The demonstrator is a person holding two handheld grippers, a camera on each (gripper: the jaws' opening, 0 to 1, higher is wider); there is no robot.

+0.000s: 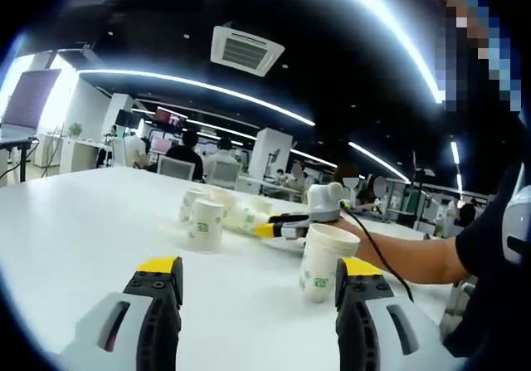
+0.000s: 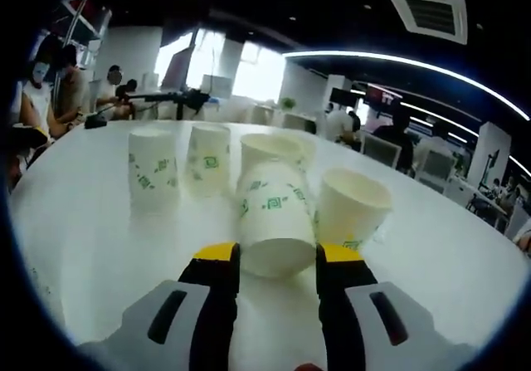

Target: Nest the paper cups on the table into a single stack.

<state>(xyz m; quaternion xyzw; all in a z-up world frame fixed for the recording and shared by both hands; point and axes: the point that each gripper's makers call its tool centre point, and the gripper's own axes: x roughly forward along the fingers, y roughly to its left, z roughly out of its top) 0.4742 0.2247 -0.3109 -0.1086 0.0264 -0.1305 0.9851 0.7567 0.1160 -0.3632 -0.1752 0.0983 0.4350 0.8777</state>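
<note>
cups (image 2: 207, 159) stand clustered on the white table (image 2: 83, 246), where the right gripper (image 2: 276, 265) clenches one lying cup (image 2: 274, 217) by its sides, likely to nest it, while the left gripper (image 1: 257, 284) hangs released near a lone cup (image 1: 325, 263).

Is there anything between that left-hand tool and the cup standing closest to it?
Nothing visible. In the left gripper view, the left gripper hangs open over bare white table, and the nearest paper cup stands upright just beyond the right-side jaw, with open tabletop between them. The other cups lie farther back.
</note>
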